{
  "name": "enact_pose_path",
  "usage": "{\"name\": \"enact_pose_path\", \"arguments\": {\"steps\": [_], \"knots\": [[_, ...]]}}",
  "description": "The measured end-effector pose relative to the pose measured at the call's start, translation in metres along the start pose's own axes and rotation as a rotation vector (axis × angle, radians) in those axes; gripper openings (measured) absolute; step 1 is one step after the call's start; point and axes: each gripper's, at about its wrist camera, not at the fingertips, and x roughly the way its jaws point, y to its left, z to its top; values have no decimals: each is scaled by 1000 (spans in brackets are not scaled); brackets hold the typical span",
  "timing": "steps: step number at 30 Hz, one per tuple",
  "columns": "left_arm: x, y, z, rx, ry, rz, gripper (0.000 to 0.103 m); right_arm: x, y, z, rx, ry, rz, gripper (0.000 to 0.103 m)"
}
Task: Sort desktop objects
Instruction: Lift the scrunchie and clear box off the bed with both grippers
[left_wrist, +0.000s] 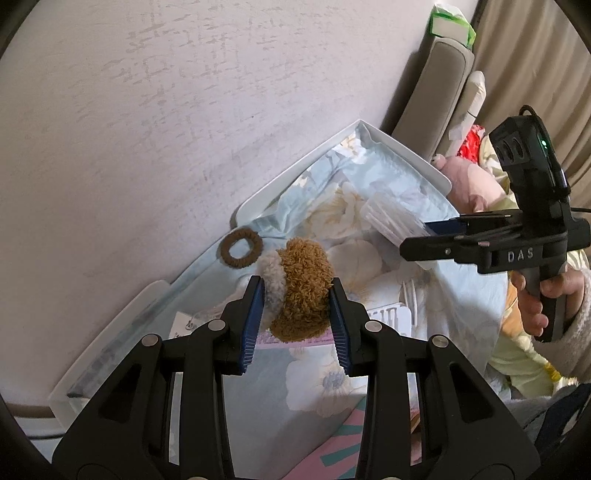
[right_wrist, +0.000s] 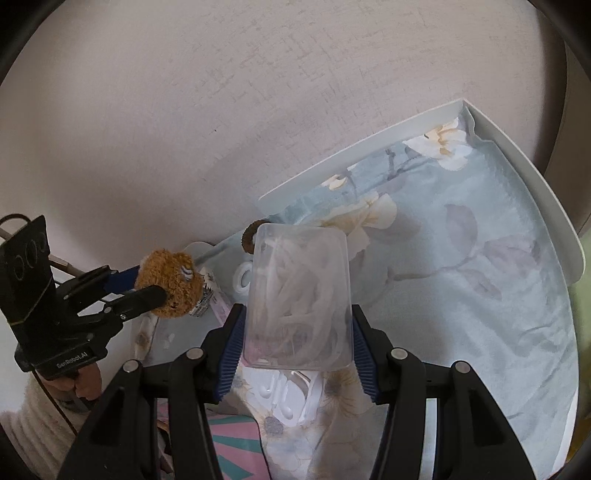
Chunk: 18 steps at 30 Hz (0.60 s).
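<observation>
My left gripper (left_wrist: 297, 299) is shut on a fuzzy brown-and-cream plush scrunchie (left_wrist: 299, 288) and holds it above the floral cloth. It also shows in the right wrist view (right_wrist: 170, 282), held by the left gripper (right_wrist: 147, 286). My right gripper (right_wrist: 295, 325) is shut on a clear plastic box (right_wrist: 297, 299) of white sticks, held above the cloth. The right gripper (left_wrist: 424, 236) and the box (left_wrist: 391, 218) also show at the right of the left wrist view. A thin brown hair tie (left_wrist: 241, 252) lies on the cloth by the wall.
A white tray (right_wrist: 546, 206) lined with pale blue floral cloth (right_wrist: 461, 258) stands against a pinkish wall. White plastic items (right_wrist: 284, 398) and a pink-teal card (right_wrist: 229, 450) lie below the grippers. A pink plush toy (left_wrist: 472, 181) and grey cushion (left_wrist: 432, 92) sit at the right.
</observation>
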Motion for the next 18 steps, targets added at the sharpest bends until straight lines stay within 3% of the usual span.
{"name": "enact_pose_path", "arguments": {"steps": [5, 7, 8, 13, 18], "knots": [[-1, -2, 1, 0, -3, -5, 31, -6, 2, 2, -11, -1, 2, 50], [0, -3, 0, 5, -3, -2, 31, 0, 5, -1, -55, 4, -66, 50], [0, -3, -1, 6, -2, -2, 31, 7, 14, -5, -137, 6, -150, 50], [1, -3, -6, 5, 9, 2, 31, 45, 30, -27, -347, 26, -349, 50], [0, -3, -8, 5, 12, 5, 31, 55, 33, -37, -371, -2, -394, 52]]}}
